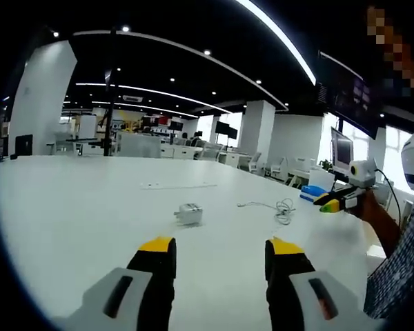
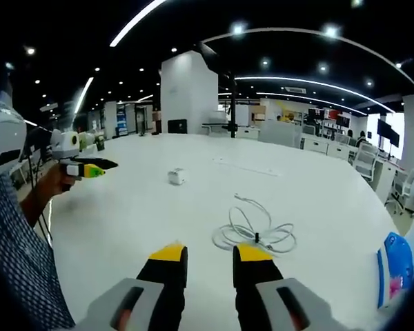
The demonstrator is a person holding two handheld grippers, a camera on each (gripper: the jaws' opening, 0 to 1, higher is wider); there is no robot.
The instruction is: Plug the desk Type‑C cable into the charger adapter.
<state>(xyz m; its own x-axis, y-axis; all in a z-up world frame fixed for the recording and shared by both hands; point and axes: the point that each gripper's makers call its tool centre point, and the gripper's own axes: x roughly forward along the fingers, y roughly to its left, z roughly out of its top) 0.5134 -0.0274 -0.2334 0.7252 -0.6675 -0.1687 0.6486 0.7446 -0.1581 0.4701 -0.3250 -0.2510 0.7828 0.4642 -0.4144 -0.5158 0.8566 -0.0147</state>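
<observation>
Right gripper view: coiled cable [image 2: 255, 233], table [image 2: 124, 207].

The tabletop [image 1: 90, 221] is looking smooth and white with a soft sheen, catching ceiling light. Lying on it, the charger adapter [image 1: 189, 214] is showing hard white plastic. Beside the adapter, the Type-C cable [image 2: 255, 233] is looking like thin, smooth white rubbery cord. My fingers [image 1: 155, 258] are showing matt black plastic with yellow tips, on grey plastic bodies. Near the cable, a blue packet [image 2: 395, 267] is looking glossy. My sleeve [image 2: 17, 241] is looking like checked woven cloth.
</observation>
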